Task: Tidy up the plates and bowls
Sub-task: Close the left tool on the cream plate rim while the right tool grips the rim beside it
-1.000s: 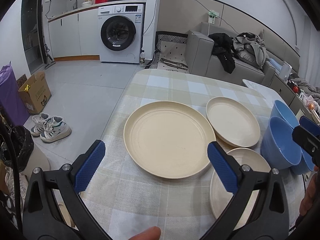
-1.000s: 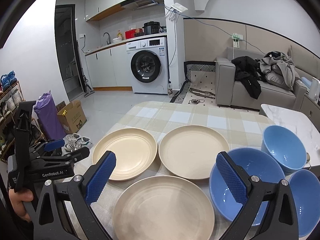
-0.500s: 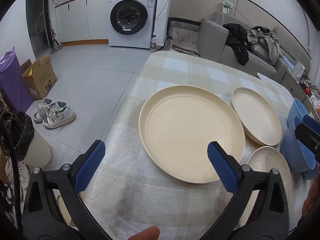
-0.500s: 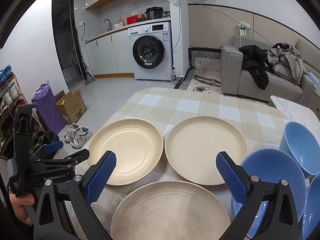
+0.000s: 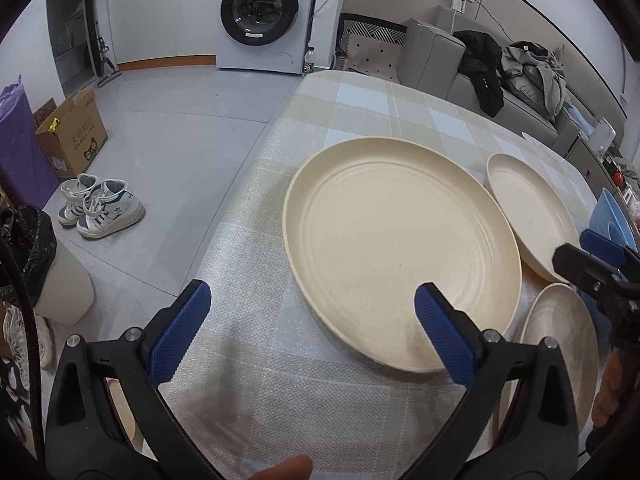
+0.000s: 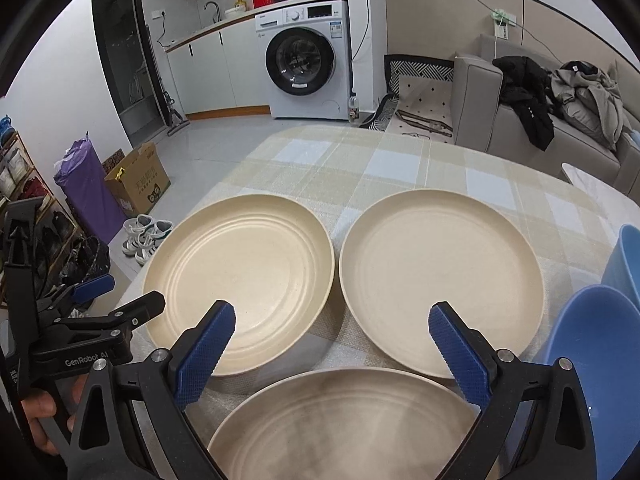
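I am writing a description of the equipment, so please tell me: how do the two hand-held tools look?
Both look alike. The left tool and the right tool each have a black, angular plastic frame with triangular cut-outs and silver screws at the joints. Each finger ends in a blue pad with a fine cross-hatched texture. In the right wrist view, the left tool's side carries white "GenRobot.AI" lettering. No sleeves or cables are visible.

The 3 cream plates look like matt plastic: the left plate (image 6: 240,276) shows faint concentric ridges, the right plate (image 6: 440,280) is smoother, the near plate (image 6: 344,428) carries a dull sheen. The blue bowl (image 6: 592,360) is smooth with a soft gloss. The worktop (image 6: 360,168) wears a checked woven cloth under a clear, bubbly textured film. Each hand-held gripper, left (image 5: 312,332) and right (image 6: 332,352), has black matt plastic arms, blue cross-hatched rubbery pads (image 6: 204,352) and small shiny metal pins.
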Demonstrator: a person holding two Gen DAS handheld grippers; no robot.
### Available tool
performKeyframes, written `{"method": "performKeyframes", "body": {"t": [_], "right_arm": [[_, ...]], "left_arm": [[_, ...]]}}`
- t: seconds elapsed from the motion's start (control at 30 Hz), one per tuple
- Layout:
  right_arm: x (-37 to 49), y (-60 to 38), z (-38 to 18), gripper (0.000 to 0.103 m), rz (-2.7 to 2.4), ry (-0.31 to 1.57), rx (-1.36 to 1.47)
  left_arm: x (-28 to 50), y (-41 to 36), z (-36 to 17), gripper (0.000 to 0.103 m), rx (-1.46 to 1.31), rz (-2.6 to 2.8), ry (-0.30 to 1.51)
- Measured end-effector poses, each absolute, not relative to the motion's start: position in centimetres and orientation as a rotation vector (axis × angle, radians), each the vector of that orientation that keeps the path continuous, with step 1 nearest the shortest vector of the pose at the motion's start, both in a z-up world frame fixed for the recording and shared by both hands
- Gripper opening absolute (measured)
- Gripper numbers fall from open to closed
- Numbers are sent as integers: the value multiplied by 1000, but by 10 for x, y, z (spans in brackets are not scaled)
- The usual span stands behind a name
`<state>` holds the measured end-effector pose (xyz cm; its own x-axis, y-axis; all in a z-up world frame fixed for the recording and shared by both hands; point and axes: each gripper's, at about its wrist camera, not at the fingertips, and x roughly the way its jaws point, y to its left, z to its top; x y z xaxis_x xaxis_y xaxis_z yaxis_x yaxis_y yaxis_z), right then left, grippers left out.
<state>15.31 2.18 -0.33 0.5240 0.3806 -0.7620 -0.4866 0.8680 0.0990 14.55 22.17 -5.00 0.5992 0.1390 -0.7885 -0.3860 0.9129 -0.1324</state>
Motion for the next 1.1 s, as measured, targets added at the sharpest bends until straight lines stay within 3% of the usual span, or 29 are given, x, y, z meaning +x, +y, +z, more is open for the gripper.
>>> {"method": "performKeyframes", "body": {"t": [0.13,0.2,0.47,0.57,0.87,1.1], "right_arm": [[161,26,-13,99,520,900,-130],[164,28,-17,93,525,911,-132],[173,33,-34,84,539,964,-132],[172,36,-38,76,543,974,-144],[177,42,-46,49,529,992,-173],[181,37,-43,48,529,1000,-141]], "left_arm": [[152,220,-56,92,-310,299,888],[154,220,-59,86,-316,286,893],[159,217,-66,69,-322,256,914],[162,216,-69,66,-324,247,919],[162,212,-73,40,-295,249,932],[158,216,-73,35,-309,253,928]]}}
